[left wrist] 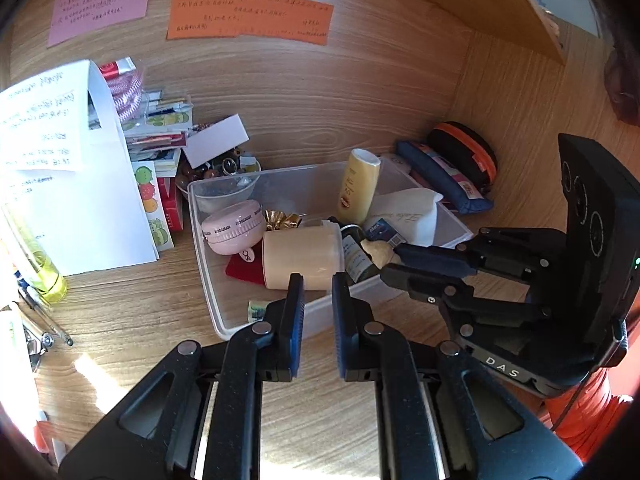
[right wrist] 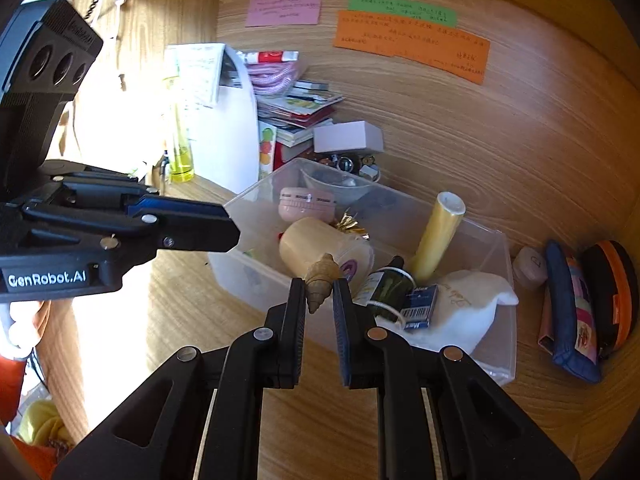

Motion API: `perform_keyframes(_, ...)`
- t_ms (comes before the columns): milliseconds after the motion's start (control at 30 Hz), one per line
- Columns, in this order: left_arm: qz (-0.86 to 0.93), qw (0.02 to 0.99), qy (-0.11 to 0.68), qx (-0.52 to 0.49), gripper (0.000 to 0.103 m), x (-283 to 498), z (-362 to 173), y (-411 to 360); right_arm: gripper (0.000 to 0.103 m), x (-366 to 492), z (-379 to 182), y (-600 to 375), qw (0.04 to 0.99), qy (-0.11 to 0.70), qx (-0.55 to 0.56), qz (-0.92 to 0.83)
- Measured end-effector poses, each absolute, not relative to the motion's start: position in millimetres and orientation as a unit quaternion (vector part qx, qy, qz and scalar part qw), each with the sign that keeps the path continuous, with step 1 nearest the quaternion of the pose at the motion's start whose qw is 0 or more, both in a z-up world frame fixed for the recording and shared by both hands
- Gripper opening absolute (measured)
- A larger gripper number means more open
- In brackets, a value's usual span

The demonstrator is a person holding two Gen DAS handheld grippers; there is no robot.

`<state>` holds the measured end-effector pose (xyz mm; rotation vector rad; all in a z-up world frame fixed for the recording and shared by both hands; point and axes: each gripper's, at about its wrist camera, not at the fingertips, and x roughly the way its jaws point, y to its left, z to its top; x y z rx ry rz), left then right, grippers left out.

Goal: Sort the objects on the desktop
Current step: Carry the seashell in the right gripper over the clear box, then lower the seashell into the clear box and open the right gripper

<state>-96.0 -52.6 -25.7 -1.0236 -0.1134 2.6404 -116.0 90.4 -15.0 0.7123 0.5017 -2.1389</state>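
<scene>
Between right tongs (right wrist: 319, 292), a gripped spiral shell (right wrist: 321, 280), barely visible from left; left tongs (left wrist: 317, 286) slightly parted, empty.

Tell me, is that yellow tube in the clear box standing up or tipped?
Tipped: the yellow tube leans at a slant inside the clear box, cap end uppermost.

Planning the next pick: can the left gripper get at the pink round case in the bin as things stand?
Probably yes. The left gripper is empty, and the pink round case lies uncovered on top in the clear bin, with open space above.
</scene>
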Motion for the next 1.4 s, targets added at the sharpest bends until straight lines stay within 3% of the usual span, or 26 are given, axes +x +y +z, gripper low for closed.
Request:
perform_keyframes(400, 0.917, 0.136, -0.037, -0.372, 0.012, -132, -46, -60, 0.013, -156, -26, 80, 0.383, 0.196, 0.296, -0.853)
perform_keyframes(567, 0.918, 0.128, -0.031, -0.375, 0.019, -137, -52, -61, 0.013, -158, -28, 78, 0.374, 0.207, 0.284, -0.858)
perform_keyframes(667, 0.918, 0.123, -0.031, -0.374, 0.026, -137, -53, -63, 0.013, -158, -29, 77, 0.367, 0.212, 0.278, -0.862)
perform_keyframes(800, 0.927, 0.114, -0.03, -0.355, 0.05, -132, -50, -64, 0.013, -160, -31, 78, 0.367, 0.209, 0.285, -0.861)
perform_keyframes(867, 0.931, 0.114, -0.028, -0.346, 0.054, -129, -47, -63, 0.014, -161, -31, 78, 0.366, 0.208, 0.287, -0.86)
perform_keyframes(933, 0.934, 0.108, -0.022, -0.339, 0.057, -128, -46, -62, 0.016, -160, -31, 79, 0.369, 0.206, 0.29, -0.859)
perform_keyframes(1100, 0.938, 0.098, -0.015, -0.331, 0.06, -124, -40, -61, 0.04, -151, -23, 82, 0.361, 0.208, 0.277, -0.866)
perform_keyframes(1233, 0.942, 0.09, -0.011, -0.323, 0.065, -118, -33, -61, 0.048, -144, -14, 86, 0.352, 0.208, 0.26, -0.875)
perform_keyframes(1400, 0.95, 0.077, -0.01, -0.304, 0.073, -104, -26, -60, 0.066, -136, -8, 97, 0.337, 0.202, 0.247, -0.886)
